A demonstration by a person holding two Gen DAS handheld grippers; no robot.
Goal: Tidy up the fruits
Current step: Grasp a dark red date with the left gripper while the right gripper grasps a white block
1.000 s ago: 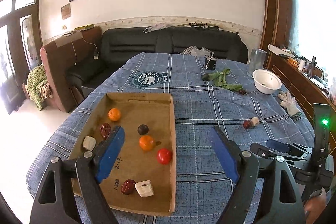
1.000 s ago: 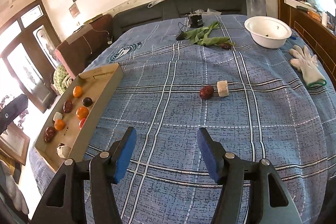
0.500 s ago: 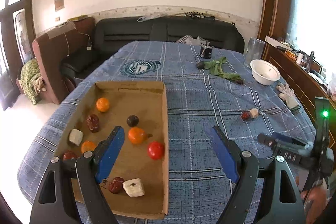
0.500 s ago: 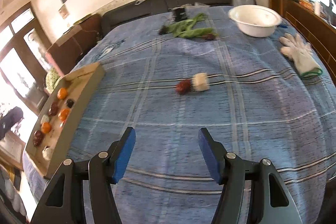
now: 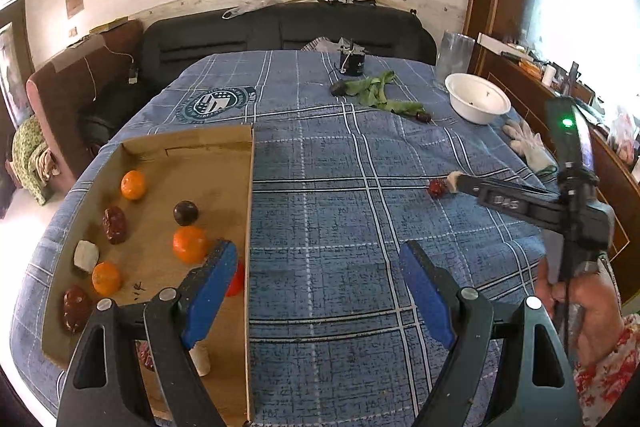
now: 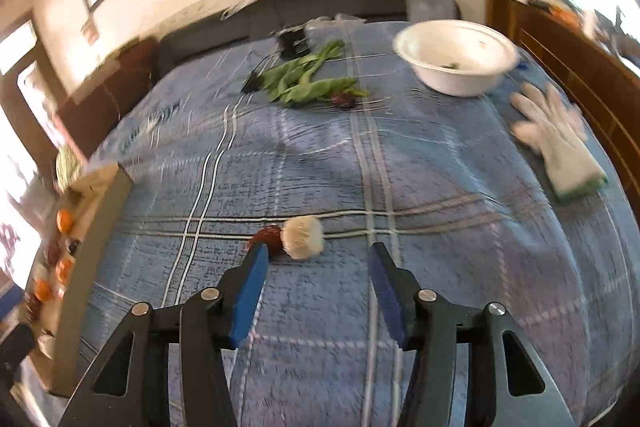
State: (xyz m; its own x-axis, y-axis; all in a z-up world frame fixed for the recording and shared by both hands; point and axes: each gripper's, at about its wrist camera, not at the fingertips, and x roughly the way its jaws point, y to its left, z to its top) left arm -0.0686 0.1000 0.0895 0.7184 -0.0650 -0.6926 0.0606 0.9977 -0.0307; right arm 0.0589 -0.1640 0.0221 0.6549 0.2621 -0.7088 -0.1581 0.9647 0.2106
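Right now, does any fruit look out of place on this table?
Yes. A dark red fruit and a white chunk lie touching on the blue cloth, apart from the rest, which sits in the cardboard tray. Another dark fruit lies by the greens.

The left gripper's (image 5: 318,293) near finger (image 5: 208,291) hides most of a red fruit (image 5: 237,281) in the cardboard tray (image 5: 250,211); lower down it covers parts of a white piece (image 5: 200,359) and a dark red fruit (image 5: 145,355); the right wrist view is motion-blurred, so the tray's fruits (image 6: 60,251) at its left edge smear together; the bowl's (image 6: 456,57) contents are too small to tell.
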